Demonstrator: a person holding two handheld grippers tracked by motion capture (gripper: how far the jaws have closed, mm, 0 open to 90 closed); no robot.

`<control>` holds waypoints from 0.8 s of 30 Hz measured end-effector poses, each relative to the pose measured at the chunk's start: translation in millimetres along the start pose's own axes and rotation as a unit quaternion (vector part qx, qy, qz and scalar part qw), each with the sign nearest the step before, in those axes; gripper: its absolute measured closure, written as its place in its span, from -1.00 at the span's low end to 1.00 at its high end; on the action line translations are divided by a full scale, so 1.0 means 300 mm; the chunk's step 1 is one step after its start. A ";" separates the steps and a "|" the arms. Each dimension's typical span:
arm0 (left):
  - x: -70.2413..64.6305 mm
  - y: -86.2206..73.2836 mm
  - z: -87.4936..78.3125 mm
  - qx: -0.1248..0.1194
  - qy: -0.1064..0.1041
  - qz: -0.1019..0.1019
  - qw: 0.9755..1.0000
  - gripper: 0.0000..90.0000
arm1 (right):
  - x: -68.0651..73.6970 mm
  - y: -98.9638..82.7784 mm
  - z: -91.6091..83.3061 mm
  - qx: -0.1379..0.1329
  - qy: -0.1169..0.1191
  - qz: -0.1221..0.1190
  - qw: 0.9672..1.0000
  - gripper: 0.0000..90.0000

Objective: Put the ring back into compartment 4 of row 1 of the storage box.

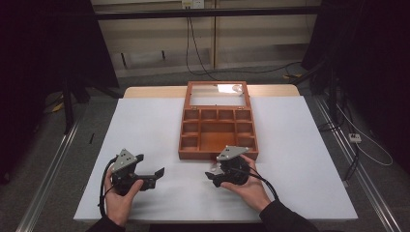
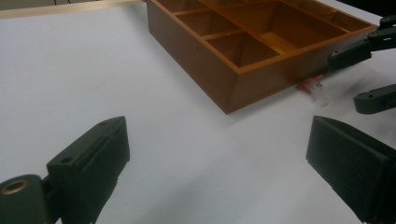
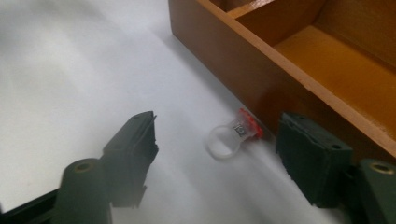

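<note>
A brown wooden box (image 1: 217, 155) with several compartments stands at the table's middle, its glazed lid (image 1: 217, 94) laid open behind it. A clear ring with a red top (image 3: 231, 135) lies on the white table, touching the box's front wall (image 3: 243, 70). My right gripper (image 3: 218, 122) is open, one jaw on either side of the ring without touching it. The left gripper (image 1: 155, 177) is open and holds nothing, low over the table to the left of the box's front corner. From the left gripper view (image 2: 217, 135) the ring (image 2: 315, 88) and the right gripper (image 2: 348, 77) appear at the far right.
The white table (image 1: 145, 125) spreads wide to the left and right of the box. A wooden strip (image 1: 154, 91) runs along its far edge. Cables lie on the floor beyond, and dark stands flank the table.
</note>
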State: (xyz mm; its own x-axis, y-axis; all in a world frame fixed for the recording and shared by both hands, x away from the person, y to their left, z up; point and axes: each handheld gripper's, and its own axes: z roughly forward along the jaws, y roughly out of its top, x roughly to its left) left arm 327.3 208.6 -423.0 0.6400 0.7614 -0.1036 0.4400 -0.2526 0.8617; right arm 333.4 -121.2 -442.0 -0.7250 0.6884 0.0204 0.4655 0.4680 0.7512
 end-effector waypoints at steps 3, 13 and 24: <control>-0.001 0.000 0.001 -0.001 -0.001 -0.002 1.000 -0.86 | -0.002 0.002 0.009 0.004 -0.002 0.003 1.000 -0.30; -0.002 -0.001 0.003 0.007 -0.005 0.006 1.000 -0.86 | -0.009 -0.002 0.044 0.023 -0.008 0.000 1.000 -0.10; -0.005 -0.002 0.006 0.006 -0.007 0.002 1.000 -0.86 | -0.005 0.000 0.067 0.032 -0.018 -0.003 0.999 0.02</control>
State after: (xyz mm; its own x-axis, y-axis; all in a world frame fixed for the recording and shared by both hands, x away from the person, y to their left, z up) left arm 327.2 206.5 -424.2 0.6505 0.7521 -0.1061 0.4443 -0.2635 0.8563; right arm 344.8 -111.1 -455.3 -0.7097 0.7045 -0.0094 0.4936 0.5067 0.7068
